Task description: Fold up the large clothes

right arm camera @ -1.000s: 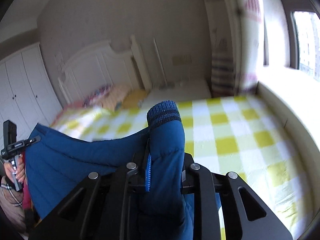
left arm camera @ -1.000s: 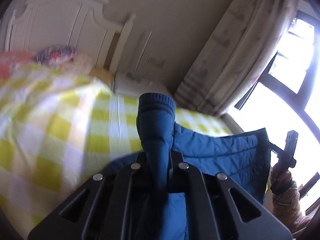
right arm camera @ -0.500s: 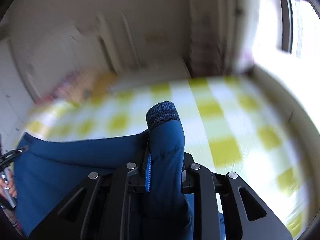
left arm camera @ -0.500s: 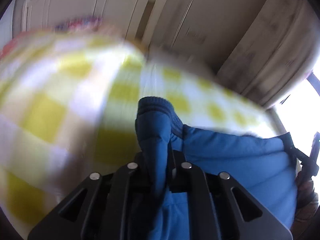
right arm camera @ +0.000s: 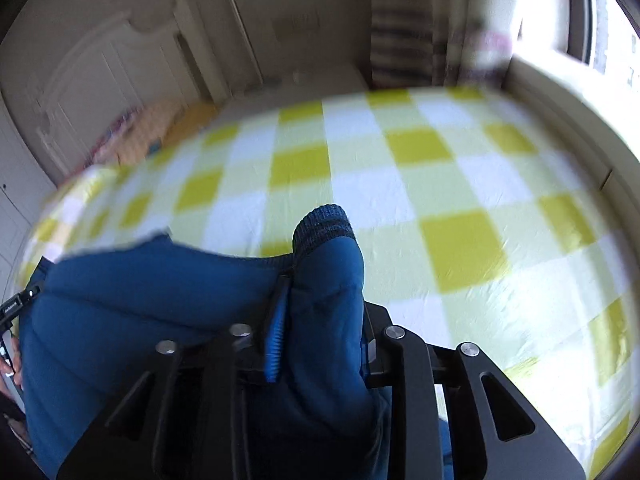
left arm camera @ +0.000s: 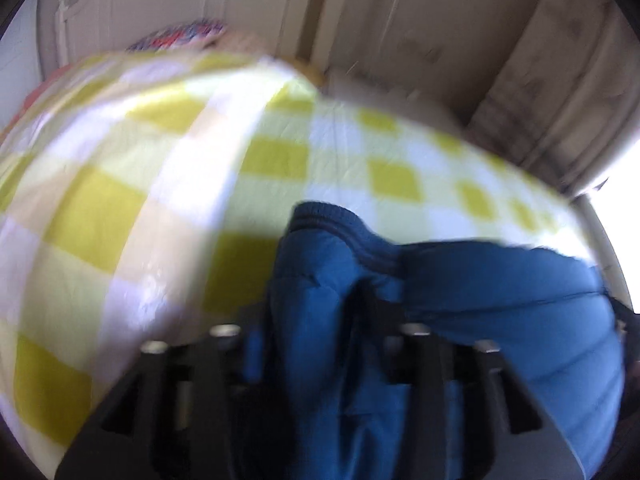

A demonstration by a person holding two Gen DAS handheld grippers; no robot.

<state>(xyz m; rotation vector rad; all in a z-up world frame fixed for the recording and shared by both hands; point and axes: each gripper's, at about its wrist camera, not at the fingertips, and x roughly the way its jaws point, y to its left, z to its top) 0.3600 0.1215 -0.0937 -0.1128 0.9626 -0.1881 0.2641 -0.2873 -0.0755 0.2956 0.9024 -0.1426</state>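
- Across most of both views I see the bed (right arm camera: 440,184), its yellow-and-white checked cover spread flat and bare from the garment out to the far edge; this is the widest open room I have.
- At the far end stands the white headboard (right arm camera: 104,64), with pillows (left arm camera: 180,36) piled against it, well apart from my grippers.
- On the right side of the bed runs a pale ledge (right arm camera: 560,96) under the bright window (right arm camera: 608,20), with a curtain (left arm camera: 560,80) hanging beside it; that edge closes the bed in.
- On the near part of the cover lies the blue padded jacket (right arm camera: 140,300), stretched between my two grippers, its upper edge running as one line from one to the other.
- My left gripper (left arm camera: 320,320) has its jaws opening; a sleeve with a ribbed cuff (left arm camera: 324,216) stands between the fingers (left arm camera: 224,360), and I cannot tell through the blur whether they touch it.
- My right gripper (right arm camera: 320,320) has its jaws opening too, yet the other sleeve fills the gap and the fingers (right arm camera: 404,360) press its sides, the knit cuff (right arm camera: 324,224) sticking up past them.
- At the left edge of the right view I see a hand (right arm camera: 10,364) on the other gripper's handle.
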